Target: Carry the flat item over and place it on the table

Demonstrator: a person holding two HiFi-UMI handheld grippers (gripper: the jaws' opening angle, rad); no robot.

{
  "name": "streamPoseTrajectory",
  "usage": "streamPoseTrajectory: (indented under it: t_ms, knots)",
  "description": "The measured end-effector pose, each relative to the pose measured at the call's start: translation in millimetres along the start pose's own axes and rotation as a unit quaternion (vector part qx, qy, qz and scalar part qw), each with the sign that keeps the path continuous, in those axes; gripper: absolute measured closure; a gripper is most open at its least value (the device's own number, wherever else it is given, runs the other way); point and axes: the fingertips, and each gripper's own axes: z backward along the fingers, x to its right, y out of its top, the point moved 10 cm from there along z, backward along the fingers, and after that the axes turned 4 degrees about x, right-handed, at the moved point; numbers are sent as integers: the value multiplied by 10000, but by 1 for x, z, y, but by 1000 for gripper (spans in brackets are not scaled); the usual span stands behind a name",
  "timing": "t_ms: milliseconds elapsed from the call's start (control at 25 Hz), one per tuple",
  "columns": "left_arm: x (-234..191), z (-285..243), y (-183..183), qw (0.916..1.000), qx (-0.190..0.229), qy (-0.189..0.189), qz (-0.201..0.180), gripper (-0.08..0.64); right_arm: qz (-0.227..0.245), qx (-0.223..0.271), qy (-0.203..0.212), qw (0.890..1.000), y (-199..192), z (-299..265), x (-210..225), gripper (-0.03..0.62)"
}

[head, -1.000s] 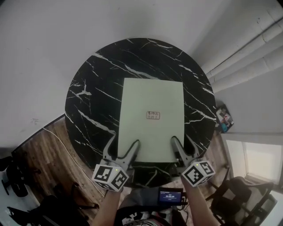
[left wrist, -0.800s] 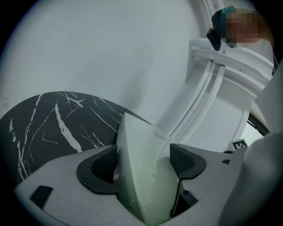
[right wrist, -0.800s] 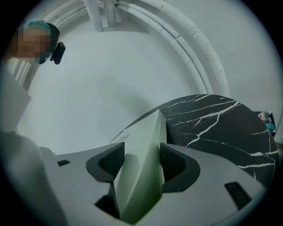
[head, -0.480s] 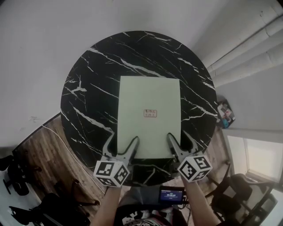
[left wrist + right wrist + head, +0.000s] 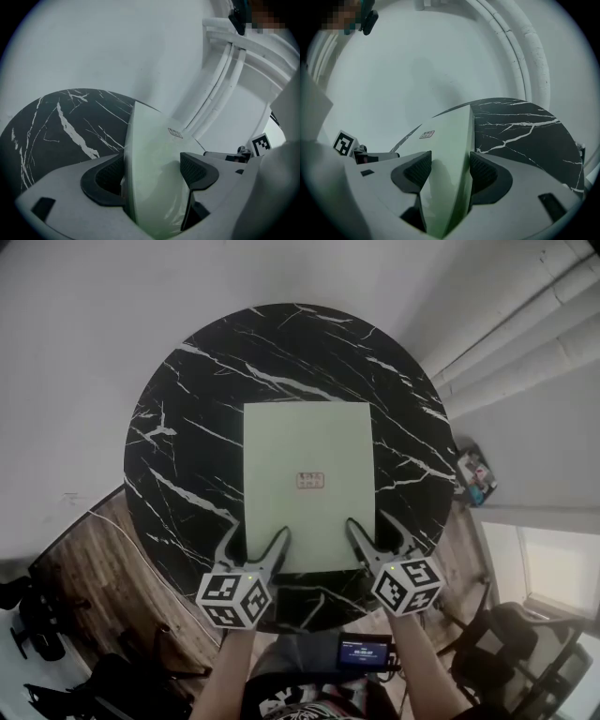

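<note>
Left gripper (image 5: 255,536) and right gripper (image 5: 371,524) pinch our pale green flat sheet (image 5: 309,451) at bottom; we lay it level on the round black marble table (image 5: 183,427), mid-frame.

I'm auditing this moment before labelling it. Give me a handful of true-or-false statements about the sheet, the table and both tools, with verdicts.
1. The left tool and the right tool each clamp the pale green sheet. True.
2. The table is square and white. False: it is round and black with white veins.
3. A small label sits near the sheet's middle. True.
4. The tools hold the sheet's far edge. False: both hold its near edge, one towards each corner.
</note>
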Motion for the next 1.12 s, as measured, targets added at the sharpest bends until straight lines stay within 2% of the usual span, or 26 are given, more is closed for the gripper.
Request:
streamPoseTrajectory:
  t_ms: [240, 360, 560, 800, 840, 880, 920, 960, 1120]
  knots:
    - [4, 2, 5, 9997, -101, 140, -171, 186, 641, -141, -169, 9977, 7, 2, -8, 370]
    - [8, 4, 9, 9988, -176, 238, -392, 192, 707, -174, -228, 9971, 5, 10, -9, 370]
    - [11, 12, 18, 9970, 16, 397, -663, 258, 674, -139, -312, 9971, 0, 28, -6, 370]
    - [20, 25, 32, 9920, 468, 499, -1062, 397, 708, 65, -404, 9967, 1, 44, -8, 372]
    - [22, 29, 35, 9911, 554, 442, -1127, 497, 786, 135, -416, 9959, 3, 47, -10, 400]
    - [22, 33, 38, 9909, 623, 324, -1147, 549, 870, 210, -410, 9951, 6, 50, -12, 462]
    - [23, 36, 41, 9915, 664, 181, -1106, 549, 942, 275, -376, 9945, 9, 54, -15, 523]
    - [23, 39, 43, 9923, 680, 60, -1031, 549, 987, 322, -323, 9941, 11, 58, -18, 554]
    - [27, 51, 46, 9929, 633, -75, -1008, 549, 988, 416, -254, 9939, 16, 72, -28, 560]
